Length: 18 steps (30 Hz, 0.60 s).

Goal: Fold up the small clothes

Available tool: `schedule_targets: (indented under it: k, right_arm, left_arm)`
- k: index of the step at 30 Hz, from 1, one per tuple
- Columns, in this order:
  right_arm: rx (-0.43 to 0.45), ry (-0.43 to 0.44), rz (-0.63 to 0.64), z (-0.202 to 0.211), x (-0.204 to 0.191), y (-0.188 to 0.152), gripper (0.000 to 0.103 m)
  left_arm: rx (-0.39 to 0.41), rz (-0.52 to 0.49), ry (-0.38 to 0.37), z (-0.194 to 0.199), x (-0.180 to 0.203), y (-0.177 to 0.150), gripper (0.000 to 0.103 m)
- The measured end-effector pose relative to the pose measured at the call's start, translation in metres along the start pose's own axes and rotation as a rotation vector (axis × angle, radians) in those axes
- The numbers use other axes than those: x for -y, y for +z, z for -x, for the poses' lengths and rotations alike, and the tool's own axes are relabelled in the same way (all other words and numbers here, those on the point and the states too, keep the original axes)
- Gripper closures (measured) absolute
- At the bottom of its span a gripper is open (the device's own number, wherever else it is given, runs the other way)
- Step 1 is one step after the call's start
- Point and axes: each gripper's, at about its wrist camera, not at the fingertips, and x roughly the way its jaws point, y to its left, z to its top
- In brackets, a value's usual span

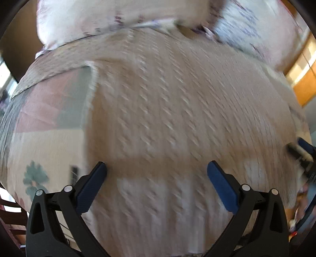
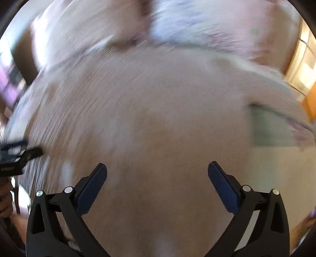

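A cream cable-knit sweater [image 1: 158, 110] lies spread flat on a bed and fills most of the left wrist view. It also fills the right wrist view [image 2: 150, 122], which is blurred. My left gripper [image 1: 157, 168] is open and empty, just above the sweater's near part. My right gripper [image 2: 157, 168] is open and empty above the sweater too. The right gripper's fingers [image 1: 302, 152] show at the right edge of the left wrist view. The left gripper's fingers [image 2: 17, 154] show at the left edge of the right wrist view.
The sweater rests on a patchwork quilt [image 1: 45, 122] with pink, green and cream patches and a flower print. Pale floral pillows [image 1: 110, 17] lie at the far end of the bed. Wooden furniture [image 1: 304, 83] stands beyond the bed's right side.
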Motion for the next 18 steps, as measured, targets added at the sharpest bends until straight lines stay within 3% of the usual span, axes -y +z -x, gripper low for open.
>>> schedule_targets:
  k: [2, 4, 6, 9, 12, 16, 18]
  right_arm:
    - [0.043, -0.049, -0.159, 0.004, 0.059, 0.020, 0.001]
    - [0.070, -0.077, -0.369, 0.001, 0.133, 0.037, 0.008]
    - [0.079, -0.128, -0.586, -0.008, 0.212, 0.047, 0.028]
    - [0.079, -0.161, -0.828, -0.023, 0.292, 0.047, 0.039]
    - [0.083, -0.152, -0.964, -0.036, 0.336, 0.043, 0.048]
    - [0.124, -0.198, -1.022, -0.041, 0.358, 0.043, 0.068]
    - [0.142, -0.240, -1.031, -0.042, 0.366, 0.045, 0.096]
  left_arm:
    - [0.016, 0.063, -0.008, 0.002, -0.026, 0.015, 0.002]
    - [0.059, 0.165, -0.012, 0.002, -0.067, 0.032, 0.002]
    - [0.094, 0.246, 0.015, 0.001, -0.101, 0.044, 0.002]
    - [0.171, 0.340, 0.067, 0.002, -0.150, 0.058, 0.002]
    - [0.242, 0.391, 0.108, 0.001, -0.190, 0.068, 0.002]
    - [0.278, 0.449, 0.154, -0.005, -0.232, 0.082, 0.002]
    - [0.279, 0.486, 0.139, -0.009, -0.249, 0.087, 0.002]
